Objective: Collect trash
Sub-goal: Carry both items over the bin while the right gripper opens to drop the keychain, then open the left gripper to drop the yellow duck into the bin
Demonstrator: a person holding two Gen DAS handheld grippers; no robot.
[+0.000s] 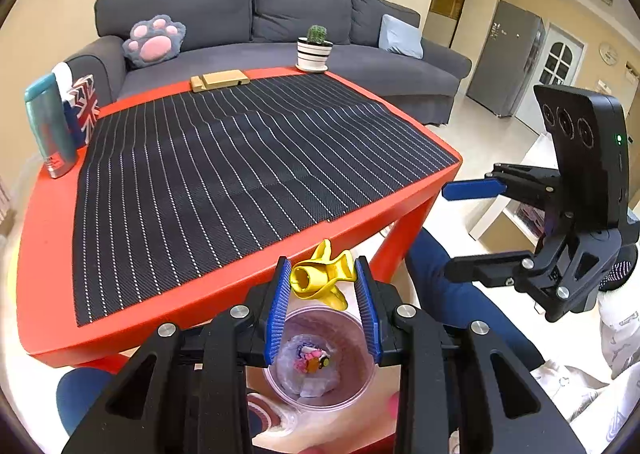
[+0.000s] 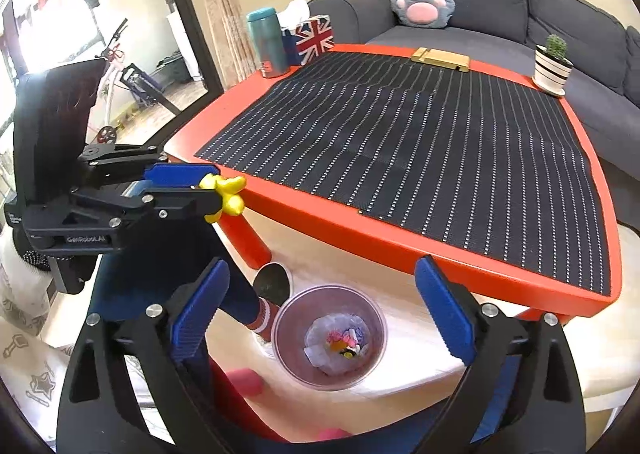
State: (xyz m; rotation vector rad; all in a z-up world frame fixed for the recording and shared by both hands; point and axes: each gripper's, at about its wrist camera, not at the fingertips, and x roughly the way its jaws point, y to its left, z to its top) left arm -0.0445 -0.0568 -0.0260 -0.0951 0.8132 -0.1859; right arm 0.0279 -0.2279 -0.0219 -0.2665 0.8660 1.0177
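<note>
My left gripper [image 1: 323, 261] is shut on a yellow banana-peel piece [image 1: 316, 278], pinched between its blue pads just off the red table's near edge. Directly below it on the floor stands a small clear bin [image 1: 356, 370] with a liner and small colourful scraps [image 1: 312, 360] inside. The right wrist view shows the same peel [image 2: 230, 194] in the left gripper [image 2: 218, 188] at the left. My right gripper [image 2: 322, 264] hangs above the bin [image 2: 288, 334], jaws spread wide with nothing between them. It also appears at the right as the right gripper [image 1: 445, 232].
The red table [image 1: 48, 254] carries a black striped mat [image 1: 240, 158], a teal bottle [image 1: 48, 126], a flag-print tissue box [image 1: 86, 106], a wooden block [image 1: 220, 80] and a potted cactus [image 1: 315, 50]. A grey sofa [image 1: 280, 14] stands behind. The person's blue-trousered leg [image 1: 440, 286] and socked foot [image 2: 266, 318] flank the bin.
</note>
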